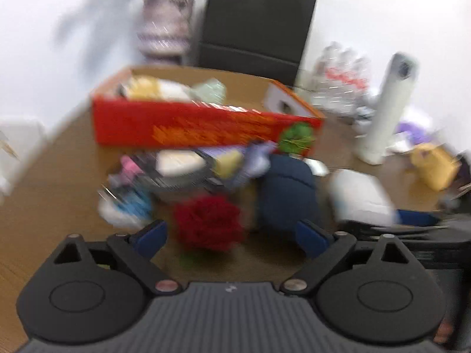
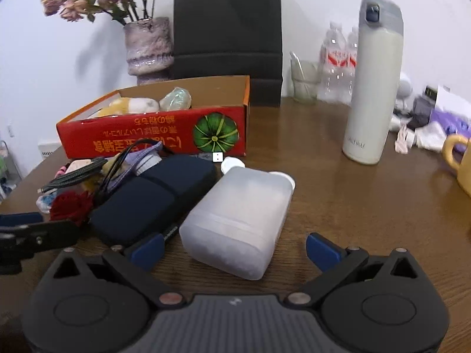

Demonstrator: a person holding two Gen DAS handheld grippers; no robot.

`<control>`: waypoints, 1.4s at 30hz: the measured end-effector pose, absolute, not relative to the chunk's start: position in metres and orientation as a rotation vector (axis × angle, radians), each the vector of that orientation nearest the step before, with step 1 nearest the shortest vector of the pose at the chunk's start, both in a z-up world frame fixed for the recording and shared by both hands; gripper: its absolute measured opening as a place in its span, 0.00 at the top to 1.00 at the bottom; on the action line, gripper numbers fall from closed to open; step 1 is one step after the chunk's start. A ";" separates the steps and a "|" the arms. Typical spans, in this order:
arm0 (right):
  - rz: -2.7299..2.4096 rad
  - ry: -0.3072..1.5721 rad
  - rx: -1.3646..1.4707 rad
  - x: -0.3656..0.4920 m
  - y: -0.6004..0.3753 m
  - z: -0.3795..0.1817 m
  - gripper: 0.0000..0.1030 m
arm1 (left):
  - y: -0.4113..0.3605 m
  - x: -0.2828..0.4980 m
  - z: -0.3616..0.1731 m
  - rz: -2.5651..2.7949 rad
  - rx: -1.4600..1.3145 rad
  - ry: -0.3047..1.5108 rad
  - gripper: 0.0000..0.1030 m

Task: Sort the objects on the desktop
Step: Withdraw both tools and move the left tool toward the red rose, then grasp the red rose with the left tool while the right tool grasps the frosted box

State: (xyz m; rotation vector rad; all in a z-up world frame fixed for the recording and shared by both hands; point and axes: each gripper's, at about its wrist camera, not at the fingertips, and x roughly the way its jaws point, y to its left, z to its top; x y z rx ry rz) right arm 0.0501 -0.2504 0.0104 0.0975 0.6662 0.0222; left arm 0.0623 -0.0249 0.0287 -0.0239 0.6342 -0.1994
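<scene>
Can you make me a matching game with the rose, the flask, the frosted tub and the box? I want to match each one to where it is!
Things:
1. rose
2. flask
3. frosted tub
4. red box

Places:
A. lying between the right gripper's open jaws
B. standing upright at the right of the table
C. in front of the left gripper
D. in front of the vase, toys inside

Pairs: 1-C, 2-B, 3-A, 4-D

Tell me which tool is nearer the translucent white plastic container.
Right. The right tool is open just before the translucent white plastic container, which lies between its fingertips; the left tool faces the red fabric rose, farther left.
</scene>
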 end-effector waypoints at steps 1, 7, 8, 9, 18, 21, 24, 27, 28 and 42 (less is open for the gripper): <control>0.033 0.653 0.115 0.049 -0.252 0.011 0.00 | -0.031 0.062 0.030 -0.157 0.052 0.599 0.12; 0.021 0.654 0.155 0.052 -0.259 0.011 0.03 | -0.038 0.069 0.023 -0.225 0.072 0.596 0.27; 0.028 0.659 0.171 0.053 -0.261 0.010 0.05 | -0.035 0.068 0.024 -0.231 0.048 0.599 0.33; 0.032 0.662 0.188 0.054 -0.264 0.009 0.05 | -0.033 0.069 0.024 -0.235 0.035 0.607 0.35; -0.040 0.687 0.181 0.061 -0.275 0.006 0.30 | -0.007 0.077 0.021 -0.211 -0.128 0.657 0.42; -0.006 0.651 0.199 0.067 -0.277 0.011 0.12 | -0.006 0.079 0.018 -0.238 -0.137 0.682 0.51; -0.041 0.673 0.130 0.087 -0.268 0.009 0.16 | -0.008 0.075 0.019 -0.235 -0.123 0.659 0.58; -0.092 0.694 0.053 0.096 -0.261 0.000 0.37 | -0.006 0.071 0.023 -0.235 -0.126 0.637 0.69; -0.088 0.692 0.052 0.094 -0.261 0.001 0.37 | -0.005 0.070 0.024 -0.236 -0.130 0.627 0.70; -0.022 0.451 0.099 0.053 -0.268 0.057 0.37 | 0.027 0.045 0.070 -0.233 -0.227 0.377 0.73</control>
